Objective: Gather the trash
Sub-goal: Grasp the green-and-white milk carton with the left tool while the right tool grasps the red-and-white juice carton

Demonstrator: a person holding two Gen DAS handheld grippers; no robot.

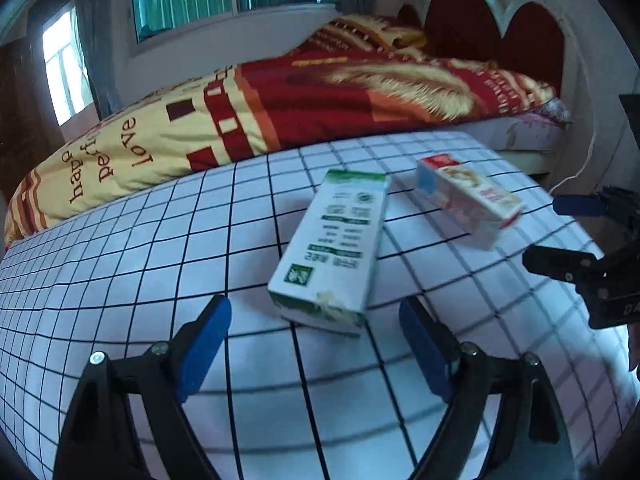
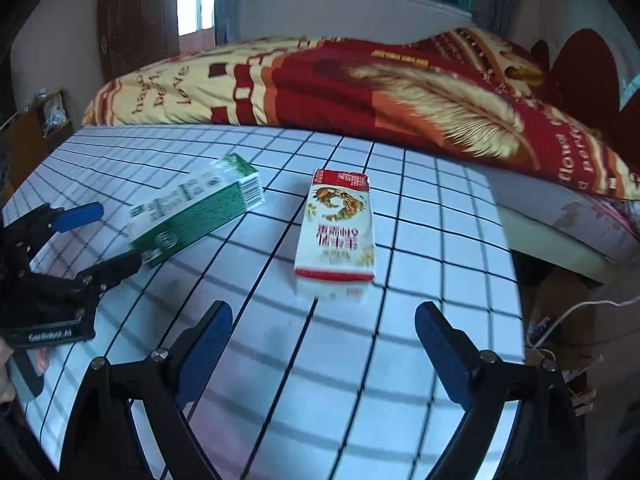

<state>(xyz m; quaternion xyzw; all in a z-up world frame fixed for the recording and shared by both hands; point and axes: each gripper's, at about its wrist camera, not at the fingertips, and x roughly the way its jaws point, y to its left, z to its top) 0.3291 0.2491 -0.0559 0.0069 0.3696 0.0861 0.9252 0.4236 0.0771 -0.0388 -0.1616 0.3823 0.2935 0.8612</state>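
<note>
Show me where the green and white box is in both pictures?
Left wrist view: green and white box lies at centre, just ahead of the open fingers.
Right wrist view: same box lies left of centre.
Shared landmark: red and white box on the checked tablecloth.

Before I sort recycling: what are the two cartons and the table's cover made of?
Green-and-white carton: printed coated paperboard, seemingly; crisp folded edges, torn corner. Red-and-white carton: likely the same, with a slight sheen. Checked cover: smooth, probably cloth or vinyl; blur leaves it open.
</note>
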